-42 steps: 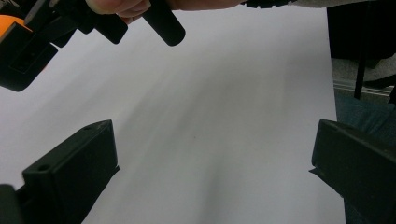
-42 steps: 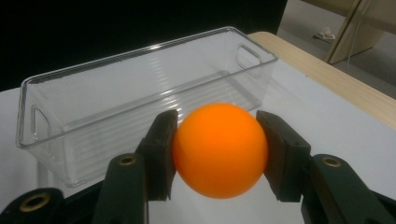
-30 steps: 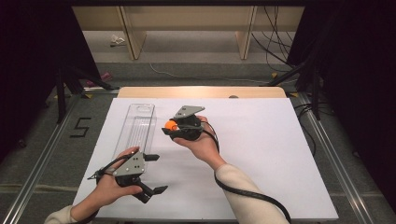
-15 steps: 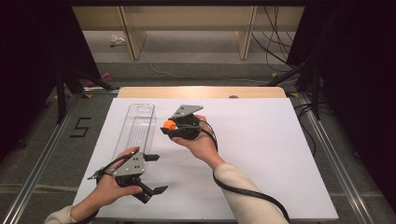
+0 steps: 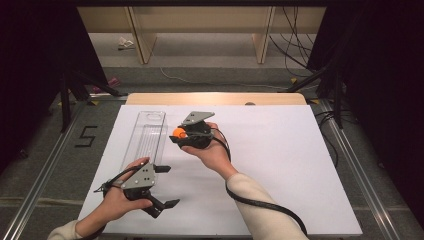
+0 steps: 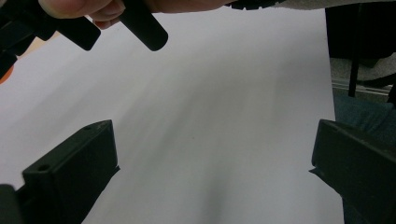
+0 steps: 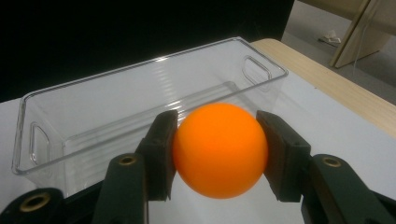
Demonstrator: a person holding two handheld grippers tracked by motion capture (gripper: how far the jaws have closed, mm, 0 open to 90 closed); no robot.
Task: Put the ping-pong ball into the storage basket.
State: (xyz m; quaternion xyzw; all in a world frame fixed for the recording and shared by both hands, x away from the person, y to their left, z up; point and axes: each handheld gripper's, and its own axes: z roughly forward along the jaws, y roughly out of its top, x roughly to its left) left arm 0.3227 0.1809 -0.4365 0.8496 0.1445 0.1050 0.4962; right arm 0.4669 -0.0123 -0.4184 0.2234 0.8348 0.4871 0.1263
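Note:
An orange ball (image 7: pixel 219 149) is clamped between the two pads of my right gripper (image 7: pixel 218 154), just above the white table sheet. In the high view the same ball (image 5: pixel 177 133) shows at the tip of the right gripper (image 5: pixel 179 136), right beside the long clear plastic bin (image 5: pixel 145 137). The bin (image 7: pixel 140 107) lies behind the ball and holds nothing. My left gripper (image 5: pixel 166 186) rests near the table's front left with its jaws spread wide and nothing between them; its own view shows its gripper (image 6: pixel 210 158) over bare white sheet.
The white sheet (image 5: pixel 280 165) covers the table, with a wooden strip (image 5: pixel 215 98) along its far edge. Metal rails run down both sides. A black cable (image 5: pixel 265 207) trails from the right gripper across the front. Dark stands flank the table.

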